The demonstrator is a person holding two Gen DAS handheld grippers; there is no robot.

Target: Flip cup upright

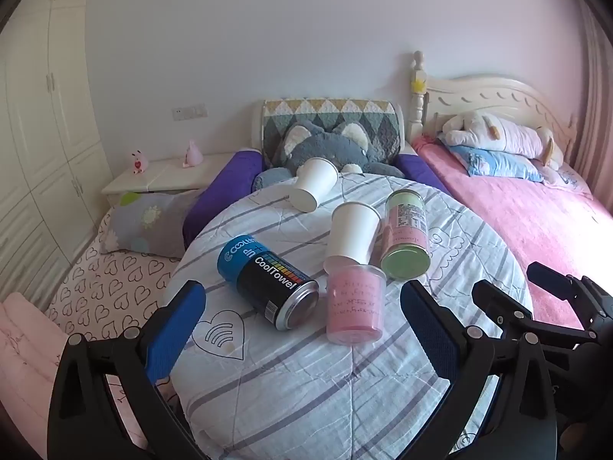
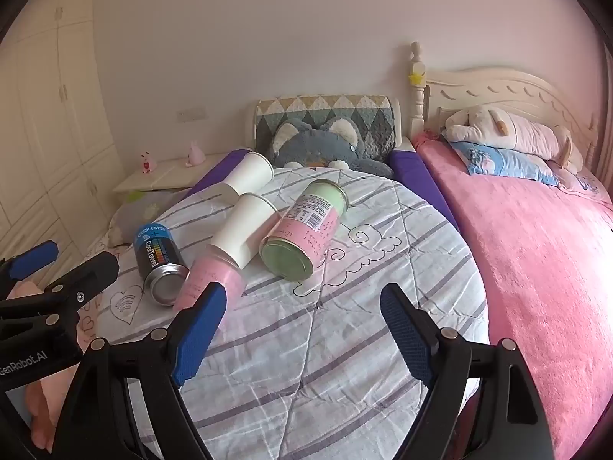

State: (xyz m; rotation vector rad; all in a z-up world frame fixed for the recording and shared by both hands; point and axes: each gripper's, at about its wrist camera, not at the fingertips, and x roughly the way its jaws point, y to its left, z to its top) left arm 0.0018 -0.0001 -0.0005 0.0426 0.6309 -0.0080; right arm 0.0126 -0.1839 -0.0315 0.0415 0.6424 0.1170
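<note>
Several containers lie on their sides on a striped quilt (image 1: 306,383). A far white paper cup (image 1: 313,184) (image 2: 249,175) lies near the grey plush. A nearer white paper cup (image 1: 352,237) (image 2: 245,230) lies with its base against a clear pink-filled plastic cup (image 1: 355,304) (image 2: 212,280). A black and blue CoolTowel can (image 1: 266,283) (image 2: 159,264) lies left. A green and pink can (image 1: 405,241) (image 2: 302,230) lies right. My left gripper (image 1: 302,303) is open, just short of the pink cup. My right gripper (image 2: 302,306) is open, near the green can's base.
A grey plush (image 1: 325,149) and patterned headboard cushion sit at the quilt's far edge. A pink bed (image 2: 536,268) with a white plush lies to the right. A white nightstand (image 1: 168,176) and wardrobe stand left. The other gripper shows at each view's side.
</note>
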